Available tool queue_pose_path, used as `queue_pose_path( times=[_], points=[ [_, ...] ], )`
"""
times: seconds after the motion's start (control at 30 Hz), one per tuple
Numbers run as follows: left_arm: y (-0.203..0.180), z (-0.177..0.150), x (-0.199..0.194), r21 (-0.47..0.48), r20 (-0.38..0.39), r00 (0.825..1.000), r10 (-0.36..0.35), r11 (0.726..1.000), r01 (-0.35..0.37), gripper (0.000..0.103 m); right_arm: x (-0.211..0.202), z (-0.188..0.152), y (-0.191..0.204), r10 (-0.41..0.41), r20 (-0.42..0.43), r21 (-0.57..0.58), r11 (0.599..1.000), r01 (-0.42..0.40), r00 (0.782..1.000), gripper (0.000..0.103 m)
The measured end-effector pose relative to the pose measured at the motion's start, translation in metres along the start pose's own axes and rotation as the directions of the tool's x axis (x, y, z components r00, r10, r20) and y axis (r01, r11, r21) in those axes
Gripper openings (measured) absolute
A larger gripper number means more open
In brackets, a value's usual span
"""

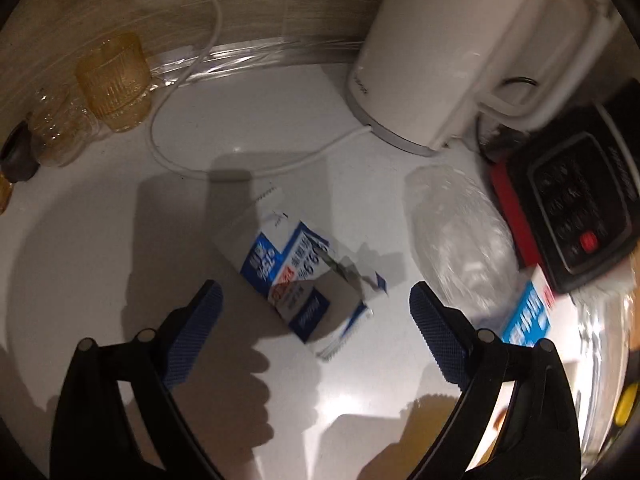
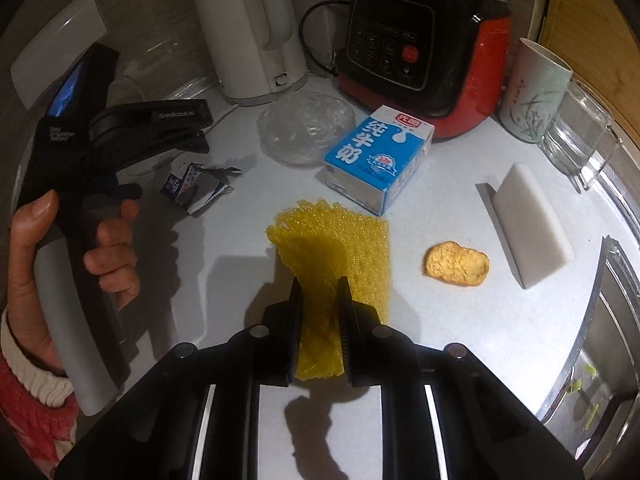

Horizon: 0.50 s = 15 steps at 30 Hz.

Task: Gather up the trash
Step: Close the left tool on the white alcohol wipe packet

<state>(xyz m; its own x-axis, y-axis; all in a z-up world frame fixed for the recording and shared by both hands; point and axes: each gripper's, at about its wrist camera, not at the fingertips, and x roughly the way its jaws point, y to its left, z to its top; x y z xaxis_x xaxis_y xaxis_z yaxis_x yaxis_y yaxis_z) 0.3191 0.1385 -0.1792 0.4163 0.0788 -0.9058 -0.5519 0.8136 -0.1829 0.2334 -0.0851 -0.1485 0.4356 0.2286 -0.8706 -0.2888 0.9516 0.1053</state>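
Trash on a white worktop [image 2: 500, 320]: a torn, flattened blue-and-white wrapper [image 1: 304, 284] lies flat, its long axis running from far left to near right in the left wrist view. The left gripper [image 1: 316, 312] hovers over it with jaws wide open, one finger on either side, holding nothing. In the right wrist view the right gripper [image 2: 320, 312] has its jaws closed on a piece of yellow mesh netting [image 2: 332, 248], which fans out away from the jaws toward the far side. Just beyond the netting stands a blue-and-white milk carton [image 2: 380, 160], lying on its side with one corner pointing near. Left of the carton is a crumpled clear plastic bag [image 2: 306, 128]. To the right lie a round orange snack piece [image 2: 456, 264] and a white block [image 2: 532, 224]. At the far edge stand a white kettle [image 2: 244, 28] and a red and black cooker [image 2: 420, 48]; a paper cup [image 2: 532, 92] and glass mug [image 2: 580, 140] sit far right.
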Motion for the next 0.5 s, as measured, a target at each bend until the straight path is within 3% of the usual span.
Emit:
queue_pose_path(
  times=[0.27,0.5],
  points=[
    [-0.003,0.014,0.037,-0.134,-0.064,0.993,0.095,0.986,-0.103,0.090,0.011,0.019,0.010,0.010,-0.011,-0.037,0.999,-0.011,1.000,0.017],
    [-0.005,0.016,0.055,-0.171,-0.097,0.990,0.104,0.978,-0.120,0.089,0.013,0.021,0.006,0.008,-0.021,-0.027,1.000,-0.009,1.000,0.018]
  ],
)
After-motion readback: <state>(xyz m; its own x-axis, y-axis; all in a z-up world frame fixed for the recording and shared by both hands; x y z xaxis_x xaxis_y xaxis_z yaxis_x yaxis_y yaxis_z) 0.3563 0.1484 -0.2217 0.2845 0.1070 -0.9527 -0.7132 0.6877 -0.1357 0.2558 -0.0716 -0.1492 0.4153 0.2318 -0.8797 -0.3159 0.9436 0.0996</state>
